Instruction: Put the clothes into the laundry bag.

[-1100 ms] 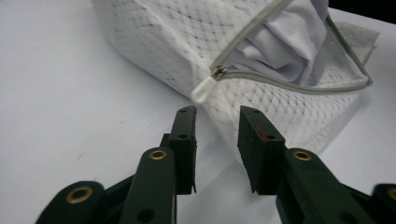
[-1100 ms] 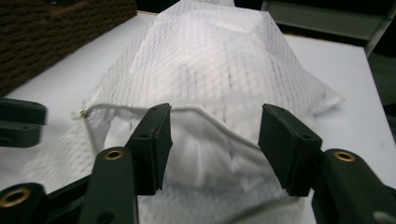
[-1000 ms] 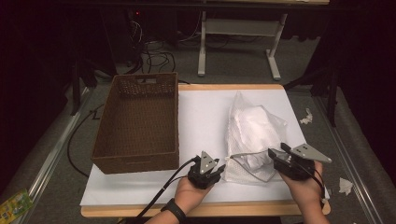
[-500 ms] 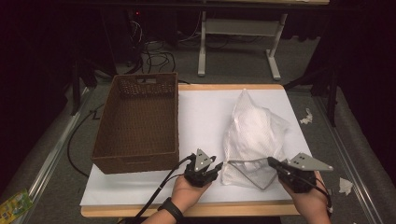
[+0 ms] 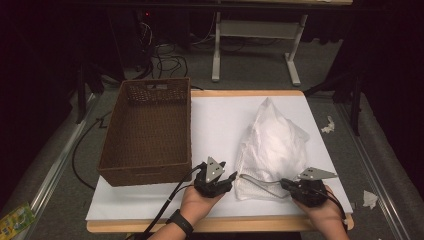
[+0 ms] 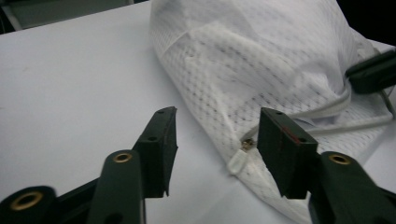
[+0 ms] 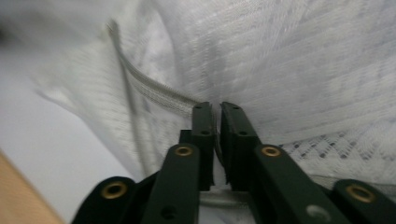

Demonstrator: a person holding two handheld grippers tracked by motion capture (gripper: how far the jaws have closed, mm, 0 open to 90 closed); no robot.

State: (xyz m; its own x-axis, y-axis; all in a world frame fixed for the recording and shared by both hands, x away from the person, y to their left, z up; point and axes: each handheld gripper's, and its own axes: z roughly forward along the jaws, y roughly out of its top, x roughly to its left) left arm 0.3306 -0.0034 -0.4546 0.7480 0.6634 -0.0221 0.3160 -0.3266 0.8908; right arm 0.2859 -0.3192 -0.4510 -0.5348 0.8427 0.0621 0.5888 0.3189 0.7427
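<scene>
On white sheet (image 5: 220, 125): unlabelled mesh bag (image 5: 272, 145); right gripper (image 7: 215, 112) clamps its edge, left gripper (image 6: 215, 140) just opening, empty.

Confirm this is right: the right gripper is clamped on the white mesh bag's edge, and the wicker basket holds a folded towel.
Not quite. The high view shows the wicker basket empty. The right gripper is indeed clamped on the white mesh bag.

A lab-like recording room: dark surroundings, loose cables (image 5: 165, 62) on grey floor (image 5: 250, 65), white-covered surface (image 5: 220, 120), desk frame (image 5: 255, 45) behind.
</scene>
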